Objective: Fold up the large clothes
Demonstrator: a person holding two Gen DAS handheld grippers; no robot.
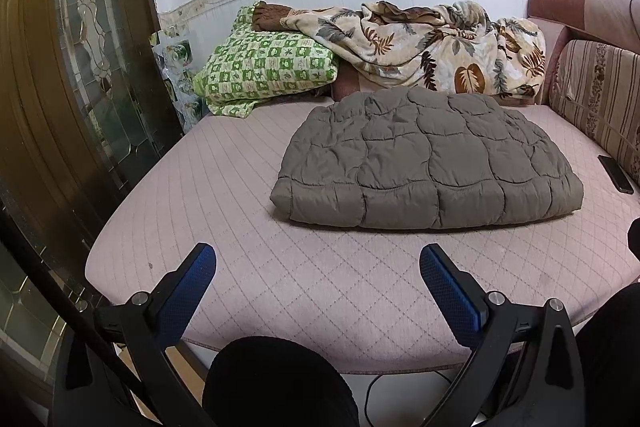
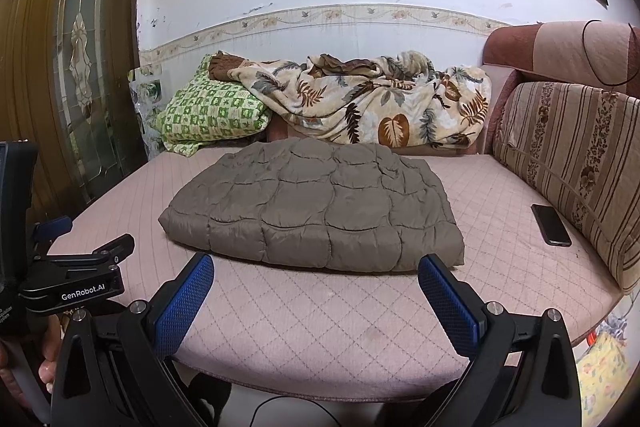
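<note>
A grey-brown quilted puffer garment (image 1: pixel 430 159) (image 2: pixel 320 205) lies folded into a thick rectangle on the pink quilted mattress (image 1: pixel 240 227) (image 2: pixel 360 319). My left gripper (image 1: pixel 318 257) hovers over the mattress's near edge, short of the garment, open with nothing between its blue pads. My right gripper (image 2: pixel 316 267) is also open and empty, its tips just in front of the garment's near edge. The left gripper's black body (image 2: pixel 76 275) shows at the left in the right wrist view, held by a hand.
A green checked blanket (image 1: pixel 264 67) and a leaf-print blanket (image 1: pixel 432 43) are piled against the back wall. A striped cushion (image 2: pixel 568 163) lines the right side, with a black phone (image 2: pixel 551 225) on the mattress beside it. A wooden glass-panel door (image 1: pixel 80 67) stands at left.
</note>
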